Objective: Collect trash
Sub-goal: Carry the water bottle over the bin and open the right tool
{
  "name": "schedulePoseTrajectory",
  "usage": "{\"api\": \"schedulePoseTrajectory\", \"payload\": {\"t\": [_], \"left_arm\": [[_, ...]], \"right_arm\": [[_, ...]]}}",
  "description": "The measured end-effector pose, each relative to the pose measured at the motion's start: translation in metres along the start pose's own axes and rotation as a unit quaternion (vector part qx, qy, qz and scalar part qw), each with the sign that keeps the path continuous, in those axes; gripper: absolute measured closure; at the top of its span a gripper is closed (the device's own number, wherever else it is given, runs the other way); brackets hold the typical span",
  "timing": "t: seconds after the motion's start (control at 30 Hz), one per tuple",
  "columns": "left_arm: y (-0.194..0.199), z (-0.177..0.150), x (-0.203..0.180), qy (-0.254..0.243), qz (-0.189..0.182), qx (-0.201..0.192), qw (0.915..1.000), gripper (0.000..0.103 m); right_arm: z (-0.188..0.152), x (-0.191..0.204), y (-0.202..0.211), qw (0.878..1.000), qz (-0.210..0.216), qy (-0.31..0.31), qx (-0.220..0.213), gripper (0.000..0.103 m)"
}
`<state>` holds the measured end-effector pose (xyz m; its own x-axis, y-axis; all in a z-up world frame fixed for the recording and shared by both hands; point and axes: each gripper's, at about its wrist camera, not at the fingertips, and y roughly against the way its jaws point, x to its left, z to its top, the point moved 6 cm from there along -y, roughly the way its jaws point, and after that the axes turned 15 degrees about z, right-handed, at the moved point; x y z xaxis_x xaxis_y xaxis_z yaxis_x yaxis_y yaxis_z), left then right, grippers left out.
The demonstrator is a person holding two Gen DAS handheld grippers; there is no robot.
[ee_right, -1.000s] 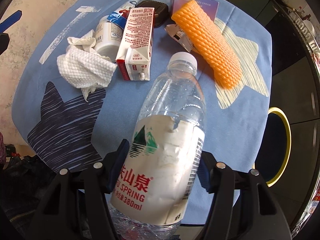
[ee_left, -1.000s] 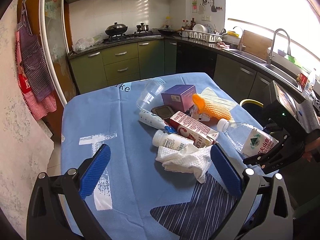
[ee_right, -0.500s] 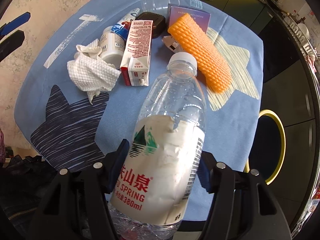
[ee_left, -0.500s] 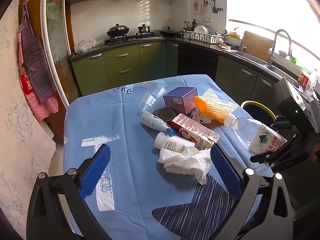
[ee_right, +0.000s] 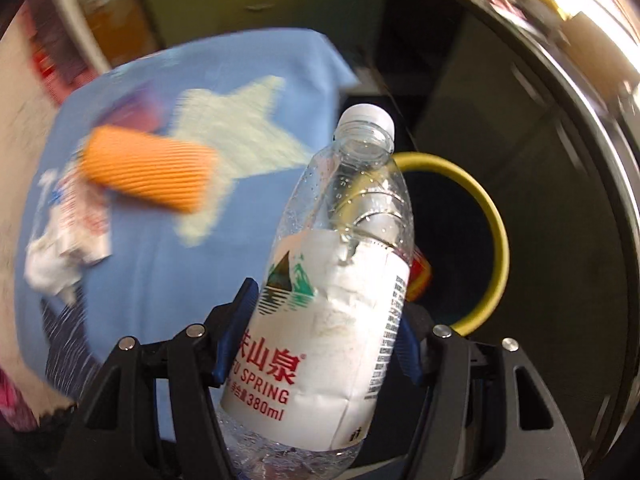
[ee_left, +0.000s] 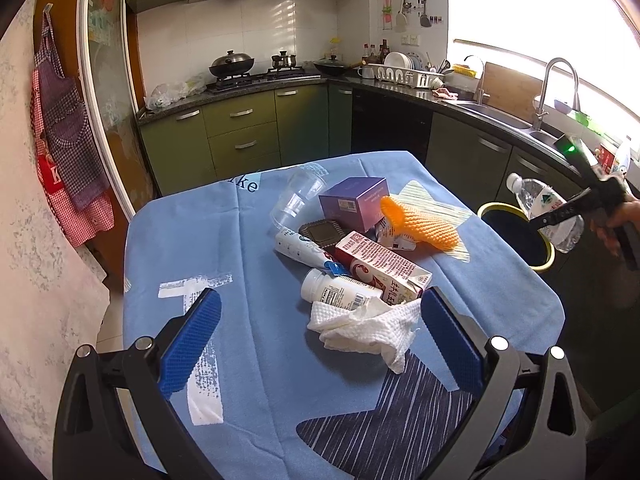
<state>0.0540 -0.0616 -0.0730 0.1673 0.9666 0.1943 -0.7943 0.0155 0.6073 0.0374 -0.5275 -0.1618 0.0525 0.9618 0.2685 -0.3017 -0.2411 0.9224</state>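
My right gripper [ee_right: 320, 336] is shut on a clear plastic water bottle [ee_right: 336, 280] with a white label. It holds the bottle in the air just off the table's right edge, over the yellow-rimmed bin [ee_right: 496, 248]. From the left wrist view the bottle [ee_left: 548, 212] hangs above the bin [ee_left: 520, 236]. My left gripper [ee_left: 320, 344] is open and empty above the table's near side. Trash lies mid-table: a white paper towel [ee_left: 364, 328], a milk carton [ee_left: 380, 268], a white pill bottle [ee_left: 336, 290], an orange foam sleeve [ee_left: 420, 224], a purple box [ee_left: 356, 202] and a clear cup [ee_left: 294, 202].
The table [ee_left: 180, 240] has a blue cloth with star prints. Green kitchen cabinets [ee_left: 240, 140] stand behind it, and a counter with a sink [ee_left: 520, 120] runs along the right. Aprons [ee_left: 64, 140] hang at the left wall.
My right gripper has carried the bottle up and to the right, from over the table to over the bin. The left gripper has stayed open and nearly still.
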Motion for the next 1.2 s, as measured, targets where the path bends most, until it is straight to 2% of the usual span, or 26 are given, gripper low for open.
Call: {"api": "schedulePoseTrajectory", "payload": {"t": [0.13,0.3,0.37,0.43,0.6,0.8,1.07,1.13,1.2], "left_arm": [[0.000,0.000,0.000,0.000,0.004,0.002,1.0000,0.004],[-0.004,-0.001,0.001,-0.001,0.011,0.014,0.9998,0.004],[-0.009,-0.003,0.000,-0.001,0.011,0.023,0.9997,0.004],[-0.014,-0.006,-0.002,-0.003,0.008,0.029,0.9995,0.004],[-0.036,-0.014,-0.012,-0.016,-0.016,0.051,0.9985,0.004],[-0.068,-0.027,-0.042,-0.050,-0.081,0.078,0.9924,0.004],[-0.108,-0.040,-0.071,-0.097,-0.089,0.110,0.9851,0.005],[-0.113,-0.042,-0.074,-0.103,-0.089,0.114,0.9841,0.009],[-0.117,-0.046,-0.077,-0.107,-0.090,0.123,0.9824,0.022]], "right_arm": [[0.016,-0.063,-0.042,0.997,-0.020,-0.069,0.029,0.043],[0.038,-0.096,-0.077,0.993,-0.033,-0.100,0.044,0.044],[0.049,-0.103,-0.082,0.993,-0.049,-0.101,0.038,0.030],[0.056,-0.104,-0.080,0.993,-0.055,-0.100,0.030,0.029],[0.052,-0.083,-0.061,0.996,-0.030,-0.082,0.003,0.029],[0.034,-0.036,-0.040,0.999,0.004,-0.034,-0.014,0.029],[0.023,0.013,-0.028,0.999,0.021,0.022,-0.016,0.029],[0.024,0.021,-0.029,0.999,0.025,0.029,-0.015,0.029],[0.024,0.026,-0.032,0.999,0.028,0.036,-0.014,0.029]]}}
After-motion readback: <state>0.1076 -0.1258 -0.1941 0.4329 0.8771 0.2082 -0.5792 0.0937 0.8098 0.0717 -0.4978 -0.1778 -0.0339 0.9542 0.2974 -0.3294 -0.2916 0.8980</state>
